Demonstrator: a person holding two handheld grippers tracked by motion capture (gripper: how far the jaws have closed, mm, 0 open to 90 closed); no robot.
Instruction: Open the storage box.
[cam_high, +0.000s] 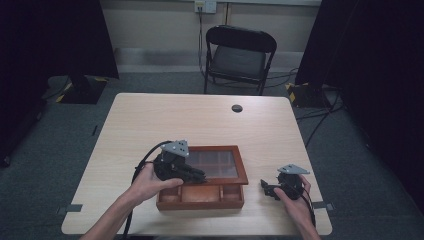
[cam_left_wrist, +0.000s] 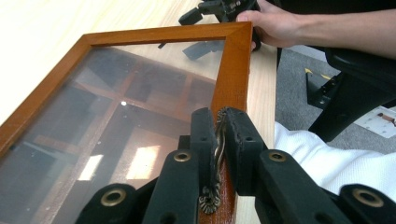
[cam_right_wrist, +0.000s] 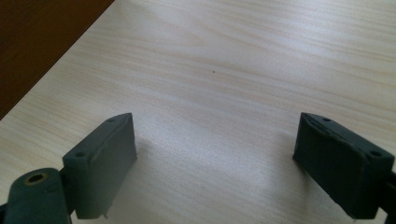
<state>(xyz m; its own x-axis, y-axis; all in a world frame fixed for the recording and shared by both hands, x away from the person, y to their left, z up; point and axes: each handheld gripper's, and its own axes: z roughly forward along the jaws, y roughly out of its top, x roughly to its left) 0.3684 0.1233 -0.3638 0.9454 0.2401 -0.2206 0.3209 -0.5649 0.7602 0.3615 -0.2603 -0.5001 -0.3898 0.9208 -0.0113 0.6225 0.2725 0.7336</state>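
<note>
Wooden box (cam_high: 200, 196) sits near the table's (cam_high: 210, 120) front edge, its glass lid (cam_left_wrist: 140, 93) raised. Left gripper (cam_left_wrist: 219, 140) pinches the lid's small brass handle (cam_left_wrist: 218, 154) between its jaws. Right gripper (cam_high: 272, 189) rests on the table just right of the box, jaws spread wide, holding nothing.

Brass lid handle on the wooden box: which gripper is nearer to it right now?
Left. The left gripper is shut on the brass handle at the glass lid's front edge. The right gripper sits open over the table, apart, beside the box.
</note>
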